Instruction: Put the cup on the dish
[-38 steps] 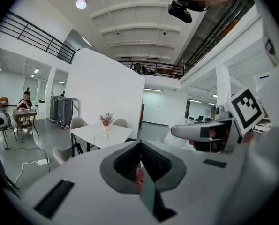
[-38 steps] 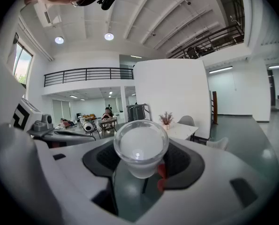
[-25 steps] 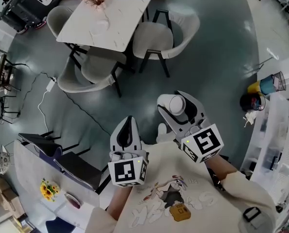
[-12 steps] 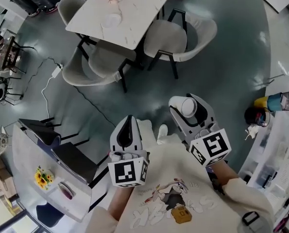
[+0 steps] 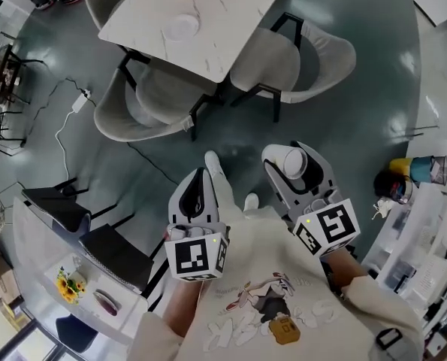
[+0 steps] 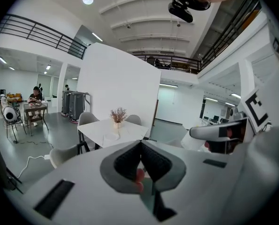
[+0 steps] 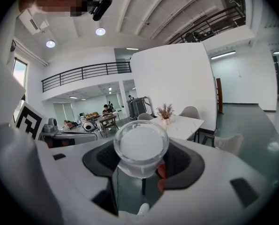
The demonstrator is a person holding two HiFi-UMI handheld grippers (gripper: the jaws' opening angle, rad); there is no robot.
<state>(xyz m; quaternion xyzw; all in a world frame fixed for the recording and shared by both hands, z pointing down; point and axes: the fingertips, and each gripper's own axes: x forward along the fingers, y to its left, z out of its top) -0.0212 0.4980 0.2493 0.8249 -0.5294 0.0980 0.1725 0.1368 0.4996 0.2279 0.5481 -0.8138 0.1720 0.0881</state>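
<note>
The fingers of the right gripper [image 5: 289,156] clamp the clear cup [image 7: 140,146], at 3 o'clock in the head view. The left gripper [image 6: 140,144] has its fingers closed and empty. The dish [image 5: 184,26] lies on the white desk [image 5: 234,28] near 12 o'clock.

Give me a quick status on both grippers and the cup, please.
Right gripper shut on the cup. Left gripper shut, empty. Dish on the table ahead; chairs line its near sides.
</note>
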